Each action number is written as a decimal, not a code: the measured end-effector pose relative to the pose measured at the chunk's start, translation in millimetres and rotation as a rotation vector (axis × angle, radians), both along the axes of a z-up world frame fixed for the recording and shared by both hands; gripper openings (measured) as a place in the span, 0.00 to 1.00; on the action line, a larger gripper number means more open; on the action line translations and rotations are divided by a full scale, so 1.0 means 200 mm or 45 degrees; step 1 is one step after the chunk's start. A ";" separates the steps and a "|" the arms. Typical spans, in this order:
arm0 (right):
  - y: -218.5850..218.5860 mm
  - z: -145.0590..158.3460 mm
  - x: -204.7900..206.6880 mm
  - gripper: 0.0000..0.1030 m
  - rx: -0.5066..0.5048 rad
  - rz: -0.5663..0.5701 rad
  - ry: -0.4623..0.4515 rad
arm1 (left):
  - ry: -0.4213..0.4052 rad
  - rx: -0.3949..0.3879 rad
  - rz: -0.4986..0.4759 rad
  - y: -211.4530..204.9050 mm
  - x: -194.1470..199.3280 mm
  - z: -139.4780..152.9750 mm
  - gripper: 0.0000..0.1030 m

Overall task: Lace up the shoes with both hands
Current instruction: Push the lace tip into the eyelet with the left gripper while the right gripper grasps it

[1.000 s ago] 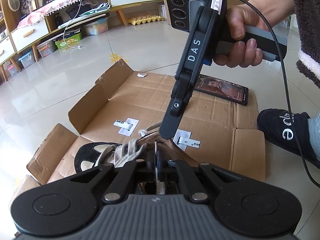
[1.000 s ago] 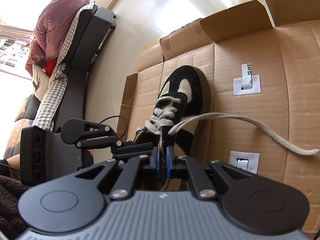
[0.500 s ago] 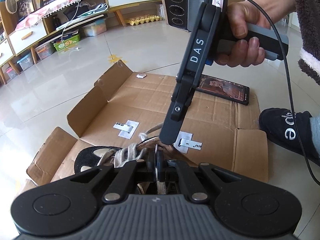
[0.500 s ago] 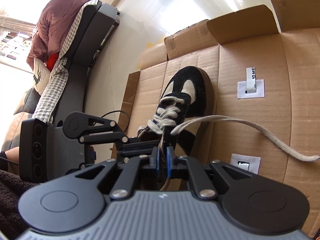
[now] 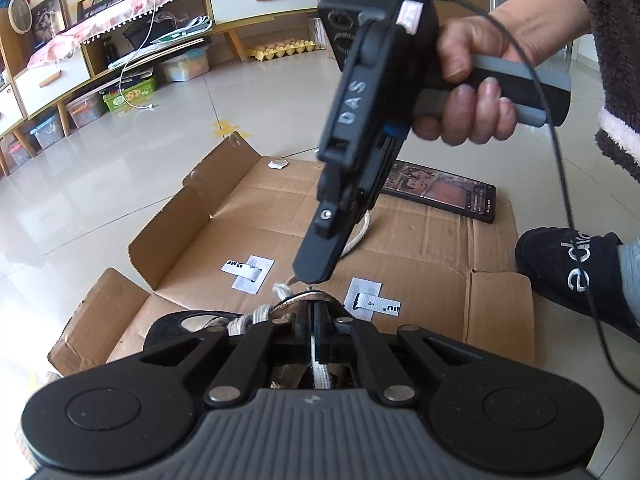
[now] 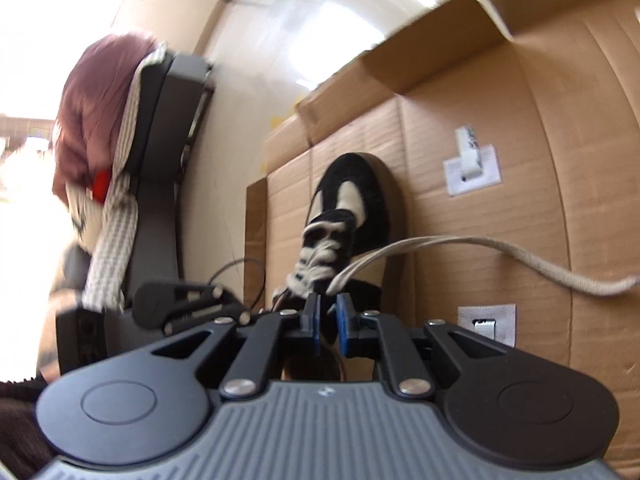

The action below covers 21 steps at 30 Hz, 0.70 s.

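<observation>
the left gripper [image 5: 314,322] is pinching one lace [image 5: 319,372] taut above the shoe [image 6: 352,216], lying on cardboard [image 6: 480,240]; at its twelve o'clock, the right gripper [image 6: 328,314] is opening, releasing the other lace [image 6: 480,250]

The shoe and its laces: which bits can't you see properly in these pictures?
- Left wrist view: most of the shoe, hidden behind the left gripper.
- Right wrist view: the shoe's heel, hidden behind the opening right gripper.
- Right wrist view: the loose lace end, blurred near the right edge.
</observation>
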State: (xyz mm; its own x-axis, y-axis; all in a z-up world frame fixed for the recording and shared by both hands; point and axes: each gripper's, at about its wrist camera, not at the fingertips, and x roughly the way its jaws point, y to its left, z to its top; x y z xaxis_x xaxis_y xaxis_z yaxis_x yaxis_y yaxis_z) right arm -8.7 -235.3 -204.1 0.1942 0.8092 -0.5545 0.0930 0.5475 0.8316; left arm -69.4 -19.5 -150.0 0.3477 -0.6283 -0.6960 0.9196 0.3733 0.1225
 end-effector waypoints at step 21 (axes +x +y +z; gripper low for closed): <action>-0.11 0.19 0.05 0.02 -0.165 -0.174 -0.216 | 0.134 0.182 0.076 0.02 0.00 0.00 0.24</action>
State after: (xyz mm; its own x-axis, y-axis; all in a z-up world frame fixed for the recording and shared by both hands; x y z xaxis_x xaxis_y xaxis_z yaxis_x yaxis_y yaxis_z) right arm 1.7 -258.2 -167.0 0.3960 0.6935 -0.6019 0.0383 0.6424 0.7654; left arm -70.1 -15.4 -149.0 0.3021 -0.5004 -0.8114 0.9067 0.4135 0.0826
